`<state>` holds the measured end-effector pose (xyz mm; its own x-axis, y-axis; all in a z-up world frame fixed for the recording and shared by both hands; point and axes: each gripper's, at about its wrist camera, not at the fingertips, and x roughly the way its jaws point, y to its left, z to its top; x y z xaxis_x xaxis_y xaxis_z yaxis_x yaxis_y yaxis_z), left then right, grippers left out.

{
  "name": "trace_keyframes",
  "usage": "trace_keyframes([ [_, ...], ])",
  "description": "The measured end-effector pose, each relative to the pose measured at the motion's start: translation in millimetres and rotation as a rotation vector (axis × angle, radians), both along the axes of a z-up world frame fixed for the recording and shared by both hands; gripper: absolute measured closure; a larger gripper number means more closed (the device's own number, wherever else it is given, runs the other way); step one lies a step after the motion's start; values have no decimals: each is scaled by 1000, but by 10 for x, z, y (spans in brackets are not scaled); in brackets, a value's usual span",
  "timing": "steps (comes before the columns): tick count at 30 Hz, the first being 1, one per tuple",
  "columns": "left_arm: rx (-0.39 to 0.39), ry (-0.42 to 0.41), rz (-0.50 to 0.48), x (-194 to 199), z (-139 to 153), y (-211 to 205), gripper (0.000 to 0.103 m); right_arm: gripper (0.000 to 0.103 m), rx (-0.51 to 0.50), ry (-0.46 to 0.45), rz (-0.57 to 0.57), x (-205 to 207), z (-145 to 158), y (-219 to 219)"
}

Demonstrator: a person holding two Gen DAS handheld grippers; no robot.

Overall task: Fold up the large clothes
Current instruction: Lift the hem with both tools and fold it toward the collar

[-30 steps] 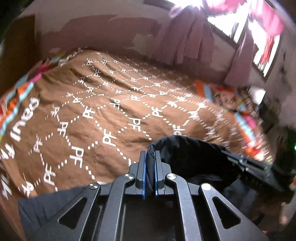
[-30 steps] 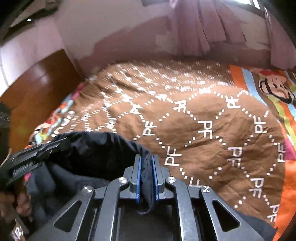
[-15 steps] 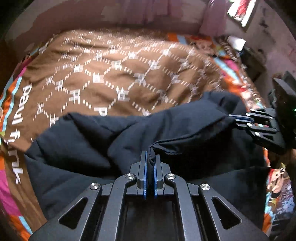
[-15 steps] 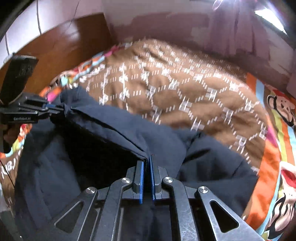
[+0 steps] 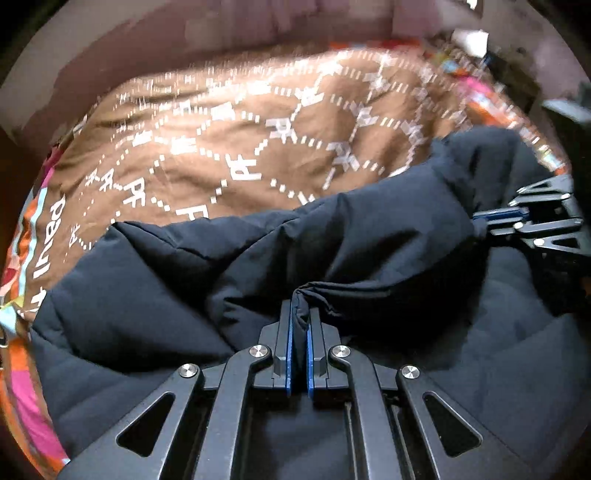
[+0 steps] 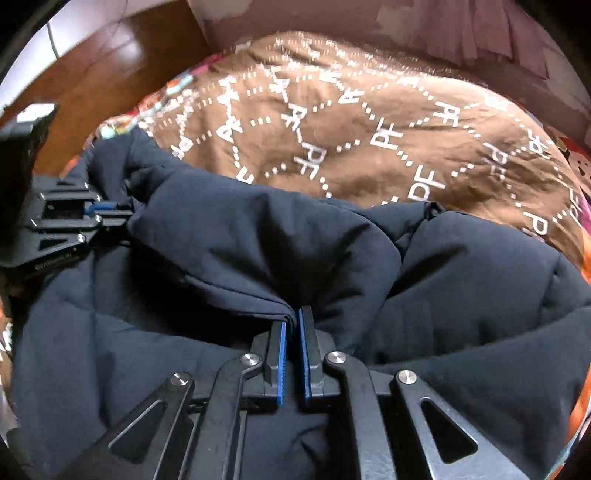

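A large dark navy padded jacket (image 5: 184,295) lies across the near part of the bed; it also fills the lower right wrist view (image 6: 461,280). My left gripper (image 5: 300,314) is shut on a fold of the jacket's edge. My right gripper (image 6: 291,321) is shut on the same edge further along. Each gripper shows in the other's view, the right one at the right edge (image 5: 495,218), the left one at the left edge (image 6: 110,212), both pinching the fabric. The stretch of jacket between them is folded over the part below.
The jacket rests on a brown bedspread (image 5: 258,129) with white PF lettering and an orange, pink and blue border (image 5: 26,398). A wooden headboard (image 6: 110,66) stands at the left in the right wrist view. A pinkish wall (image 5: 184,33) runs behind the bed.
Both grippers have come down and forward from holding the jacket up in the air. The jacket now lies spread on the bed with its held edge folded over.
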<state>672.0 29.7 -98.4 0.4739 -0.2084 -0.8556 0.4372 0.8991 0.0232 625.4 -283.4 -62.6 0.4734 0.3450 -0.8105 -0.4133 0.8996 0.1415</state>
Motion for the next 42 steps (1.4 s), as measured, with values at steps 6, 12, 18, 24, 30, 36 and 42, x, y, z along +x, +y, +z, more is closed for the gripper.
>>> trace_keyframes([
  [6, -52, -39, -4, -233, 322, 180, 88, 50, 90, -74, -7, -274, 366, -165],
  [12, -297, -184, 26, -196, 775, 290, 60, 49, 248, -144, -120, -45, 646, -244],
  [18, -368, -54, 116, 352, 630, 85, 60, 76, 400, -20, -165, 487, 431, -168],
  [24, -359, 69, 12, 375, 279, 17, 63, 79, 327, 95, -35, 521, 173, 41],
  [30, -195, 144, -124, 173, 104, -113, 83, 79, 150, 193, 87, 427, -26, 170],
  [36, -14, 169, -166, 79, -164, -325, 86, 79, -54, 229, 146, 415, -251, 466],
  [42, 34, 120, -123, 22, -266, -364, 86, 79, -65, 145, 125, 316, -347, 493],
])
